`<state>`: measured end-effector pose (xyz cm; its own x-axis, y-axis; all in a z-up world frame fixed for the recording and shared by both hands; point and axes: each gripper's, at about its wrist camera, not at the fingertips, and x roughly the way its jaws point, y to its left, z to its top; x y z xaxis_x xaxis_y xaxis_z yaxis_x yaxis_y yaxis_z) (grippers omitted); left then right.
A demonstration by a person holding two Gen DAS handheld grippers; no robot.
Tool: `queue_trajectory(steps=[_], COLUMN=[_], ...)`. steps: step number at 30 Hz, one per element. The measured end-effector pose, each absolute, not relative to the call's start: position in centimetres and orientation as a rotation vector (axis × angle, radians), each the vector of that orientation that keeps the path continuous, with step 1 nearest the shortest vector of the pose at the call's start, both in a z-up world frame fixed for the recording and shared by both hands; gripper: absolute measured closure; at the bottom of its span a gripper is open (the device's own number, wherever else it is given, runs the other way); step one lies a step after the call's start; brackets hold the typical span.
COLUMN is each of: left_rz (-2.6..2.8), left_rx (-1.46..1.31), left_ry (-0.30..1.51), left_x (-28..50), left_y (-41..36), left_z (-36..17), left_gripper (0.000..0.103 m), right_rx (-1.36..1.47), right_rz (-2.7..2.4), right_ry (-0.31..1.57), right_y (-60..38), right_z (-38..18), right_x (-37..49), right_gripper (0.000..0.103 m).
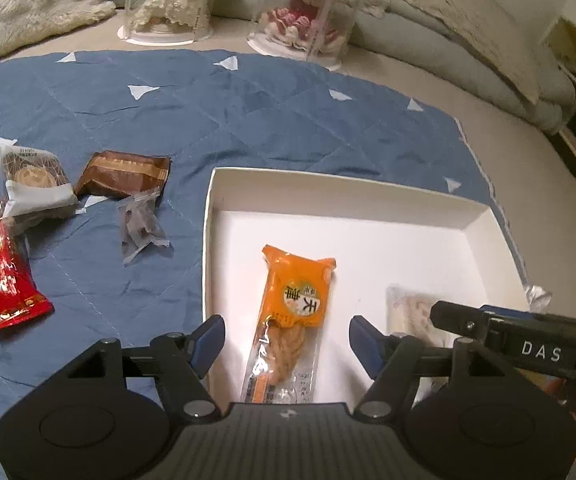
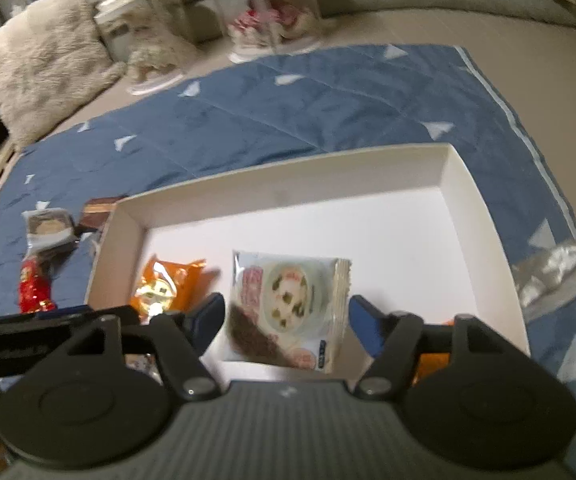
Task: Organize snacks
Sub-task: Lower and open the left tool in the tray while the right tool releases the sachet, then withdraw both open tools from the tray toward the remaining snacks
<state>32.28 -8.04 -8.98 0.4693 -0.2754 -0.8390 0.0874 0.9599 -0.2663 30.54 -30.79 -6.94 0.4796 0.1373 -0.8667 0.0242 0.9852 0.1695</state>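
White box: orange snack pack lies flat inside, between the spread jaws of the left gripper, untouched. Pale snack pack lies beside it, between the spread jaws of the right gripper, also free. Left view only: red pack, brown pack and clear wrapper on the blue quilt, left of the gripper. Right view only: silver wrapper right of the box

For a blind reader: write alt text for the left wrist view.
The left claw hangs open over an orange snack packet lying in a white box. Four more wrapped snacks lie left of it on a blue quilt.
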Motion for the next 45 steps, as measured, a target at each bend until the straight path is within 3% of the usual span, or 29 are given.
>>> queue_trajectory(steps=[7,27,38,45], left_rz=[-0.232,-0.236,-0.201,-0.179], left_rx=[-0.132,-0.064,-0.057,-0.065], left_ry=[1.082,1.084,1.094,1.080], left_x=[31.9,29.7,27.8,26.9], left_y=[-8.7,-9.1,-7.6,-6.3], left_z=[-9.1,-7.7,-7.1,-6.6], left_gripper=[0.031,0.010,0.000,0.000], right_rx=[0.108,0.053,-0.020,-0.005], right_rz=[0.070,0.040,0.025,0.022], right_ry=[1.086,1.078,1.047,1.036], right_y=[-30.6,-31.8,-31.3,-31.0], right_z=[-6.6,-5.3,-4.3,-4.2], right_x=[29.8,27.0,24.0,22.7], right_gripper=[0.025,0.020,0.000,0.000])
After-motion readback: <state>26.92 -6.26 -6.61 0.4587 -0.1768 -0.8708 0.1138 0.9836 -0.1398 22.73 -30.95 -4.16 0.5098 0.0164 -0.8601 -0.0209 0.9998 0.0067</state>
